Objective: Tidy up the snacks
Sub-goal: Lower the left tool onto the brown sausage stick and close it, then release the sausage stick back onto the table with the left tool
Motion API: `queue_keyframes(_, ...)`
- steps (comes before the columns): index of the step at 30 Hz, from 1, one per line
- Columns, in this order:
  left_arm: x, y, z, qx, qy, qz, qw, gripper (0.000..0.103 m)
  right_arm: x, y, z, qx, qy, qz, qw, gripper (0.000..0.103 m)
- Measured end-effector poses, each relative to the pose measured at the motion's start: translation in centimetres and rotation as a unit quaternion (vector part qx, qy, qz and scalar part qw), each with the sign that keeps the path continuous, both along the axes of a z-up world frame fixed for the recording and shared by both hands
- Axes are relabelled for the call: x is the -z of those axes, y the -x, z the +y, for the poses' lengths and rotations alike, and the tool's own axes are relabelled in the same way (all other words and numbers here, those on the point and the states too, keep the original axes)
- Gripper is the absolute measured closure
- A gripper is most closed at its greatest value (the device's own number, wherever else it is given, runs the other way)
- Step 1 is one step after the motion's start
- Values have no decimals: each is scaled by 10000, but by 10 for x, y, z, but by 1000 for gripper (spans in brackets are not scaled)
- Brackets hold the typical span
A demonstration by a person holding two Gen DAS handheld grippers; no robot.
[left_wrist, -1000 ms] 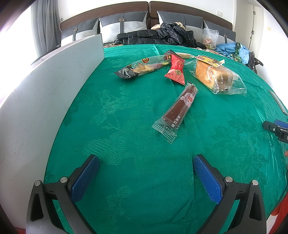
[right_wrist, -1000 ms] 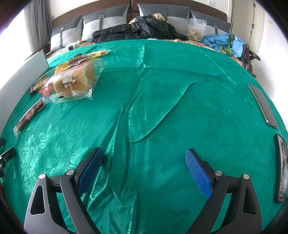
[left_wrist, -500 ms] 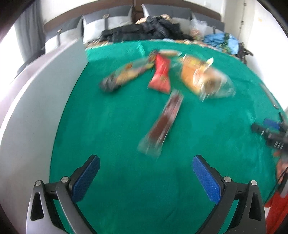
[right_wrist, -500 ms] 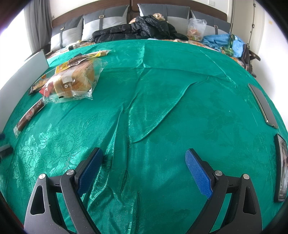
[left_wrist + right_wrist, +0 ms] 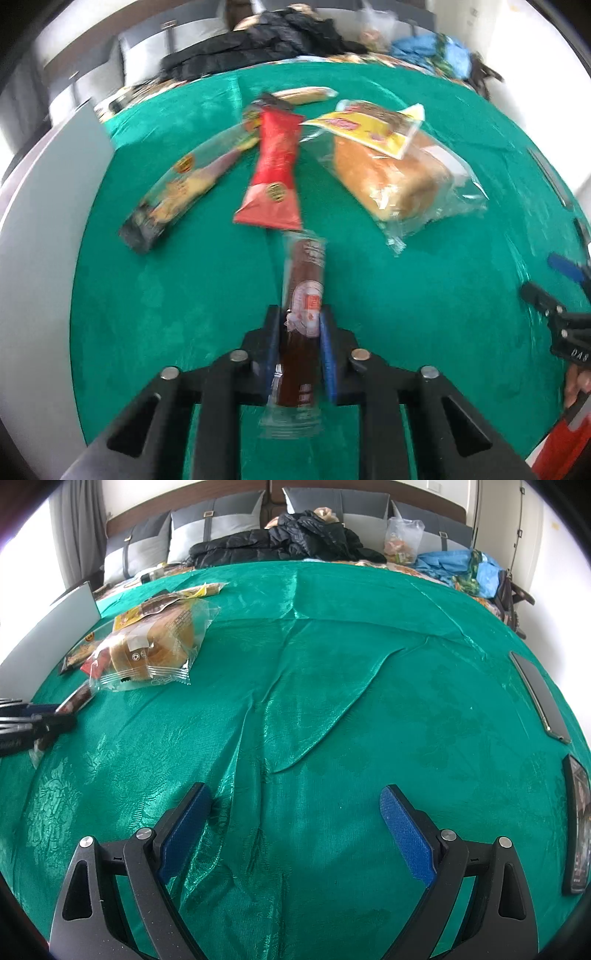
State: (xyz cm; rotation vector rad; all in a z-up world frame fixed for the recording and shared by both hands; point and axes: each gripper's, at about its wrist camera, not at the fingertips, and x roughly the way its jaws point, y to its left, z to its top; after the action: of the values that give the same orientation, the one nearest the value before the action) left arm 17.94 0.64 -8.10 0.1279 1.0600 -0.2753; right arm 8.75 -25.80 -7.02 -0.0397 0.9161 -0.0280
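A long brown snack stick (image 5: 303, 295) in a clear wrapper is held by the left tool (image 5: 300, 332). The blue pads (image 5: 270, 343) have just been closing and are now squeezed on both sides of the stick, near its low end. The stick points away, toward the far side, over the green cloth (image 5: 184, 295). Whether it is lifted off the cloth can't be told; the pic is blurry.

Just past the stick's far tip a red packet (image 5: 275, 166) is seen. Left of that, a long clear-and-black snack pack (image 5: 177, 188) is lying at a slant. Right of the red one, a bread loaf in a clear bag w/ a yellow label (image 5: 391, 173) is resting. Farther back, a small tan roll (image 5: 303, 94) is lying.

A white board (image 5: 40, 240) is standing along the left edge. At the far side, black clothes (image 5: 288, 539) and grey pillows (image 5: 192, 528) are piled.

The right tool (image 5: 295, 830) is spread wide w/ nothing between its pads, over bare cloth on the right. Two dark flat things (image 5: 539, 698) are lying at the right edge.
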Motion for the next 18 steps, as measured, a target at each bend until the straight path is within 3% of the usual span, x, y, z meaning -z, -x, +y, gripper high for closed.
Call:
queue_keyframes(6, -3, 25, 43, -1122, 34, -198, 9935, 84, 0, 0, 0, 2, 3, -9, 10000, 8)
queue_keyframes(11, 3, 25, 60, -1319, -53, -164, 9911, 83, 0, 0, 0, 1, 5, -10, 10000, 8)
queue_keyframes(12, 7, 23, 62, -1323, -35, -132, 9911, 76, 0, 0, 0, 2, 4, -10, 10000, 8)
queue_keyframes(14, 12, 15, 64, -1333, 41, -185, 9909, 43, 0, 0, 0, 2, 4, -11, 10000, 8)
queue_keyframes(15, 15, 10, 65, -1361, 21, -211, 9905, 18, 0, 0, 0, 1, 3, -11, 10000, 8)
queue_keyframes(18, 23, 3, 68, -1384, -31, -288, 9899, 7, 0, 0, 0, 1, 4, -13, 10000, 8)
